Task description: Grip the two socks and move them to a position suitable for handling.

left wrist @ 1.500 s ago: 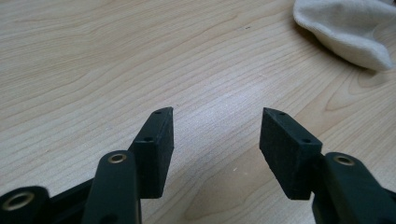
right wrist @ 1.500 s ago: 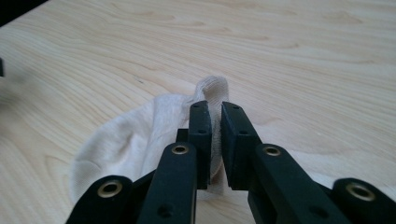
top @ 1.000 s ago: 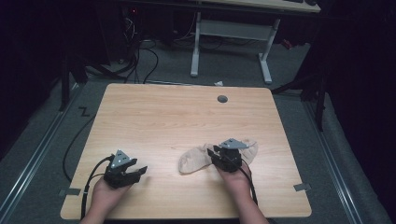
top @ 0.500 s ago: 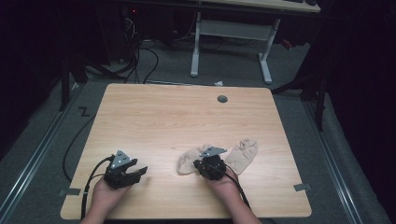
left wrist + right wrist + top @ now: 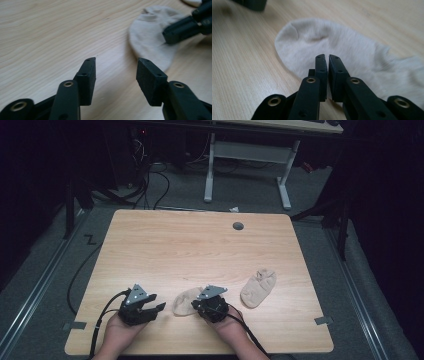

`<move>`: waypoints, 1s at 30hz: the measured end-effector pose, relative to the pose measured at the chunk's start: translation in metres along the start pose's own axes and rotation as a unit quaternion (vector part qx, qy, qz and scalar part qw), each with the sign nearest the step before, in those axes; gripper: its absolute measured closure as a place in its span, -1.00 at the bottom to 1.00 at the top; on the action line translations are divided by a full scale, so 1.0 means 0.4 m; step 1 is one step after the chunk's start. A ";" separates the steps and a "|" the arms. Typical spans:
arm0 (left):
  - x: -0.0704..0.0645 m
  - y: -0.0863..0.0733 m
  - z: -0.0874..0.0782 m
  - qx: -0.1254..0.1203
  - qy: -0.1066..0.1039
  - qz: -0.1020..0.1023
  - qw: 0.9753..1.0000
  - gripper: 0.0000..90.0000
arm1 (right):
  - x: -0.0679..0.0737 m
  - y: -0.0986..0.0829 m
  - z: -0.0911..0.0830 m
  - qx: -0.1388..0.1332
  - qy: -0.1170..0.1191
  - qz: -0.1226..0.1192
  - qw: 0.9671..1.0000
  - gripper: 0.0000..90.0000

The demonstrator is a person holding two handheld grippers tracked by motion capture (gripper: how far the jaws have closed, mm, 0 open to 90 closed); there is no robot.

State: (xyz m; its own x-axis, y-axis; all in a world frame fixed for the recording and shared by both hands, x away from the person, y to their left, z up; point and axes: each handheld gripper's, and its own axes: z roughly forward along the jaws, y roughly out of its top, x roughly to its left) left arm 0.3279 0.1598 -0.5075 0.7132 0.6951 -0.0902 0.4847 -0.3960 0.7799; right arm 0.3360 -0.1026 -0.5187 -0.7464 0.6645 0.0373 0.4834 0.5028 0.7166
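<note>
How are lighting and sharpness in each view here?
High view: table lit evenly, surroundings nearly black, slightly soft. Left gripper view: left tongs sharp, the sock and right tongs beyond blurred. Right gripper view: its closed jaws are crisp, the table's far corners softened.

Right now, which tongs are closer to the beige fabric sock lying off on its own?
Right. The right tongs sit beside the other sock, just left of the lone beige fabric sock. The left tongs are farther left, jaws open over bare table.
</note>
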 end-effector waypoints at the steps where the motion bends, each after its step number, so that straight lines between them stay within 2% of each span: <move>1: -0.009 0.003 0.002 -0.001 -0.006 0.004 1.000 0.20 | -0.004 0.008 -0.021 -0.018 -0.011 0.003 1.000 0.91; 2: -0.027 0.009 0.005 -0.003 -0.014 0.013 1.000 0.24 | -0.011 0.011 -0.035 -0.028 -0.020 0.005 0.999 0.92; 3: -0.036 0.012 0.008 -0.005 -0.017 0.017 1.000 0.33 | -0.029 0.012 -0.061 -0.043 -0.042 0.009 0.998 0.95; 4: -0.047 0.017 0.013 -0.006 -0.023 0.022 0.999 0.38 | -0.040 0.009 -0.071 -0.046 -0.055 0.011 0.997 0.96; 5: -0.054 0.021 0.017 -0.007 -0.026 0.026 0.999 0.44 | -0.053 0.002 -0.081 -0.044 -0.071 0.014 0.996 0.97; 6: -0.066 0.028 0.024 -0.019 -0.029 0.027 0.999 0.50 | -0.065 -0.005 -0.086 -0.041 -0.082 0.013 0.996 0.97; 7: -0.076 0.037 0.033 -0.024 -0.030 0.030 0.999 0.56 | -0.082 -0.018 -0.090 -0.034 -0.091 0.022 0.995 0.98; 9: -0.089 0.044 0.052 -0.015 -0.017 0.042 0.999 0.64 | -0.103 -0.035 -0.090 -0.024 -0.092 0.040 0.995 0.99; 11: -0.092 0.042 0.073 0.002 -0.005 0.051 0.999 0.70 | -0.114 -0.043 -0.084 -0.015 -0.097 0.045 0.994 0.99; 12: -0.089 0.038 0.088 0.018 0.000 0.051 0.999 0.73 | -0.122 -0.047 -0.074 -0.008 -0.096 0.050 0.994 0.99; 14: -0.081 0.029 0.104 0.038 0.007 0.049 0.998 0.74 | -0.123 -0.049 -0.070 -0.003 -0.095 0.051 0.994 0.99; 16: -0.075 0.023 0.111 0.051 0.009 0.047 0.998 0.75 | -0.123 -0.056 -0.050 0.017 -0.093 0.044 0.995 0.99; 20: -0.071 0.018 0.105 0.054 0.012 0.053 0.997 0.75 | -0.117 -0.057 -0.047 0.018 -0.088 0.040 0.995 0.99; 24: -0.059 0.010 0.090 0.059 0.014 0.057 0.997 0.75 | -0.095 -0.056 -0.046 0.021 -0.076 0.026 0.997 0.99; 28: -0.035 -0.001 0.069 0.064 0.010 0.042 0.997 0.74 | -0.071 -0.054 -0.042 0.020 -0.059 0.011 0.998 0.98; 30: -0.028 -0.005 0.063 0.066 0.009 0.041 0.997 0.73 | -0.062 -0.052 -0.039 0.020 -0.053 0.007 0.998 0.98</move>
State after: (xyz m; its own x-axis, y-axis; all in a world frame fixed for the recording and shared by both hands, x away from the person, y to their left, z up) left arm 0.3316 0.1376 -0.5235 0.7443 0.6676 -0.0170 0.4882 -0.5266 0.6959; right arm 0.3375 -0.1381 -0.5236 -0.6884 0.7248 -0.0284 0.5120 0.5133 0.6888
